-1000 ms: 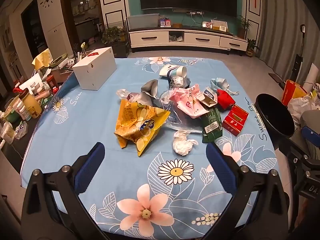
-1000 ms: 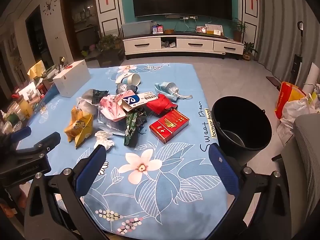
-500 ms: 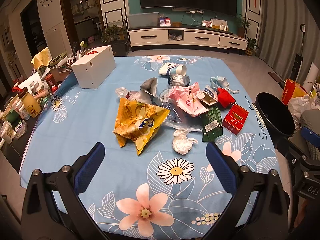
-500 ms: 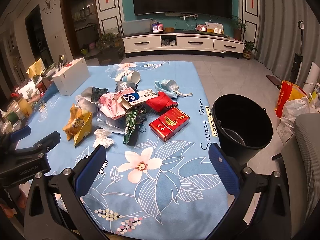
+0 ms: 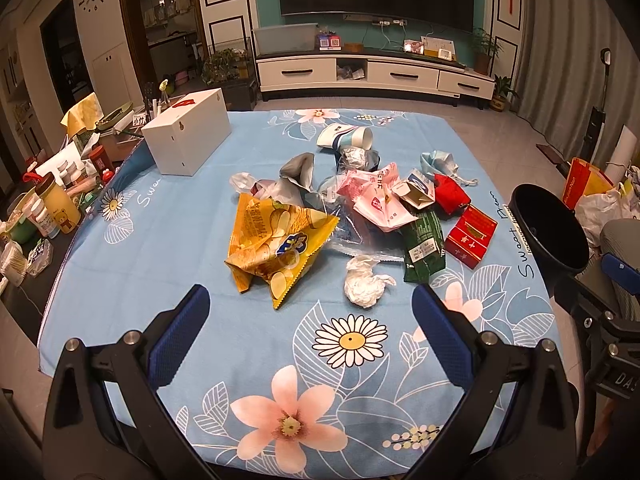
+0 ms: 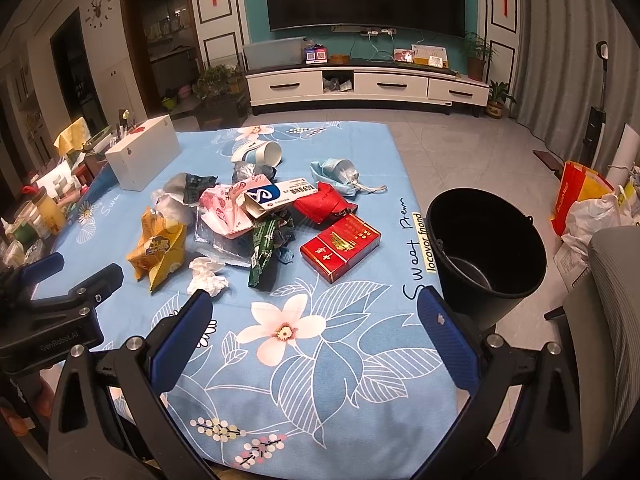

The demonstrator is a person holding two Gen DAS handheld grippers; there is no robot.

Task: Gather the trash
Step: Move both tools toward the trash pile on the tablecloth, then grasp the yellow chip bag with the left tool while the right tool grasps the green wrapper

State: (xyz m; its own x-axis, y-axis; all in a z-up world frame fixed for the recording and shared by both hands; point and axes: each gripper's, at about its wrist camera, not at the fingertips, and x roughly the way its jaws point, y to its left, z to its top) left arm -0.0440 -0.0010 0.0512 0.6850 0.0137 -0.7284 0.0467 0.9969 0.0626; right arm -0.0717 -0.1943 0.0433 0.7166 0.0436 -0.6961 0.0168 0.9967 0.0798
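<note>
Lying crumpled on floral cloth (image 5: 168,240), yellow chip bag (image 5: 276,244), white tissue wad (image 5: 362,286), red carton (image 6: 340,246), both tongs spread wide, empty

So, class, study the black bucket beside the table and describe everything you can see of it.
The black bucket stands upright on the tiled floor, just off the table's right edge, next to the blue flowered tablecloth. It looks like smooth dark plastic, round, narrowing toward the base, with a thin handle folded down against the rim. Its mouth is open, and a pale round patch shows at the bottom; I cannot tell what that is. No trash is visible inside. In the right wrist view, one finger of the right gripper overlaps its lower wall.
</note>
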